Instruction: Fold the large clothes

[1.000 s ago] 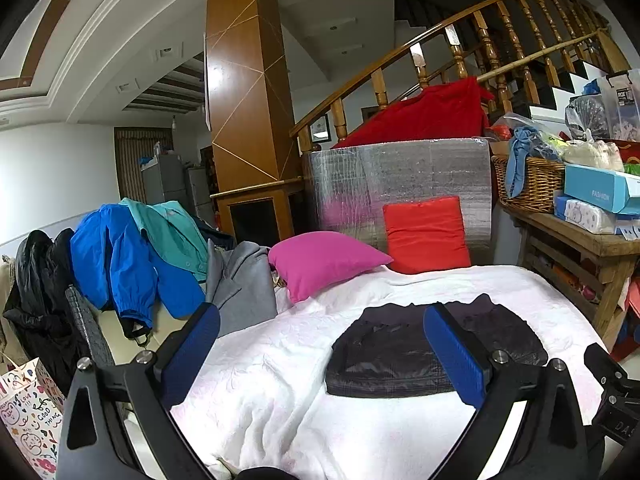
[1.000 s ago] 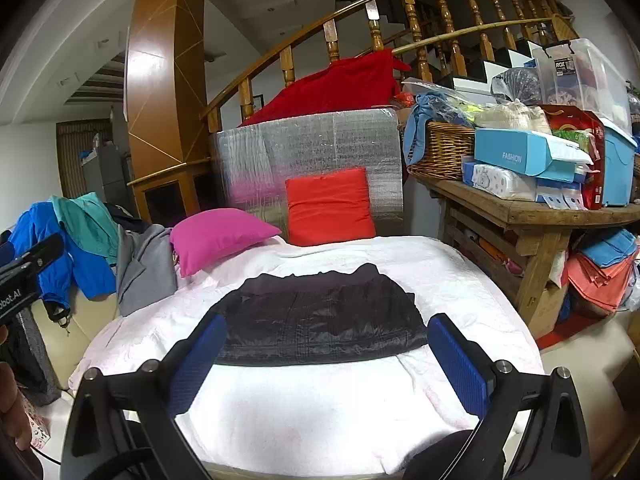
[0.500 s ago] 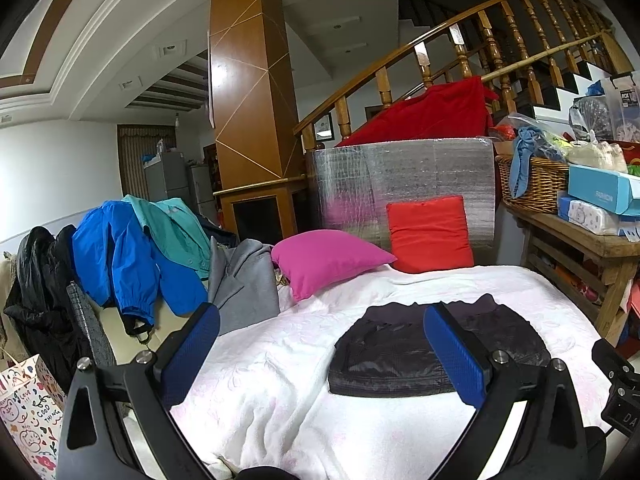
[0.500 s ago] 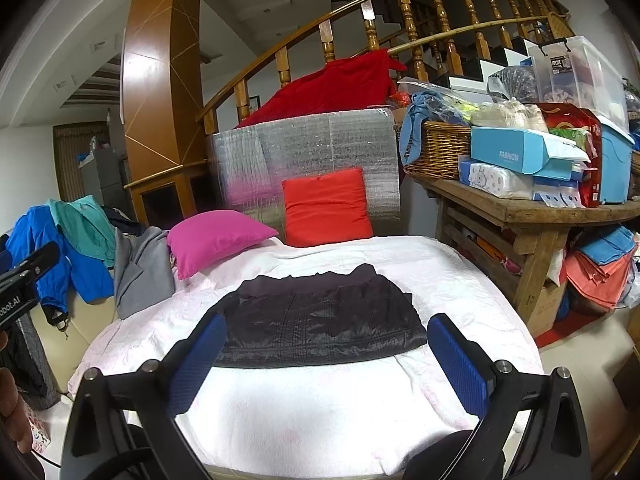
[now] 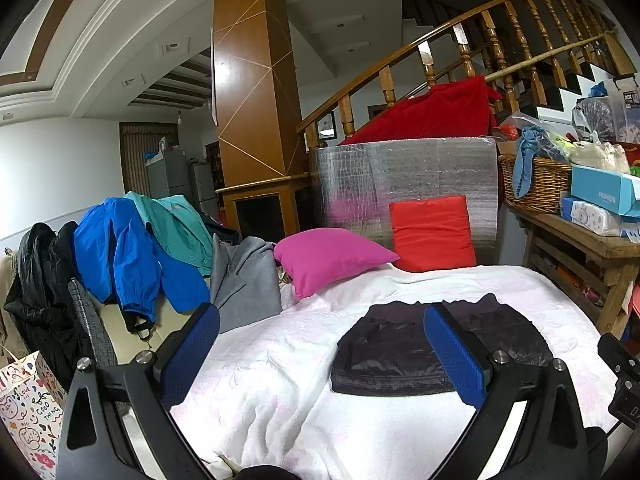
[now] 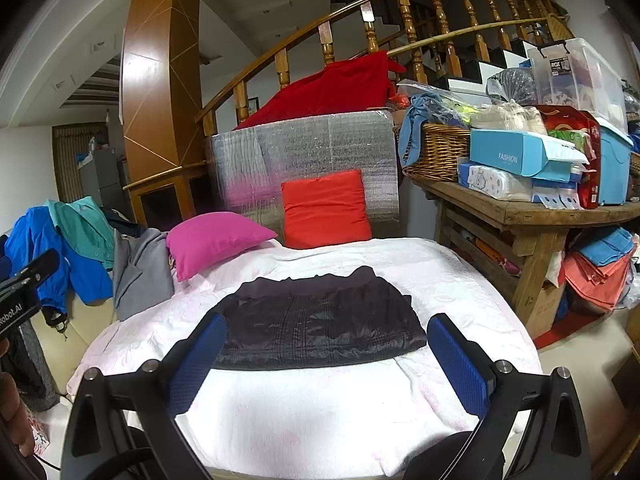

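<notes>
A dark quilted jacket [image 6: 320, 326] is lying already folded into a flat rectangle in the middle of a white bedspread [image 6: 320, 408], its long axis running side to side across the bed and its collar edge pointing away toward the pink pillow [image 6: 216, 238] and red pillow [image 6: 326, 210]. It is looking light, soft, puffy and somewhat slick, so it would probably be best pinched at the near corners or along a folded edge, through all the layers. The left gripper [image 5: 320, 360] and right gripper [image 6: 326, 356] are both hovering above the near bedspread with jaws spread wide, gripping nothing and touching no cloth.
</notes>
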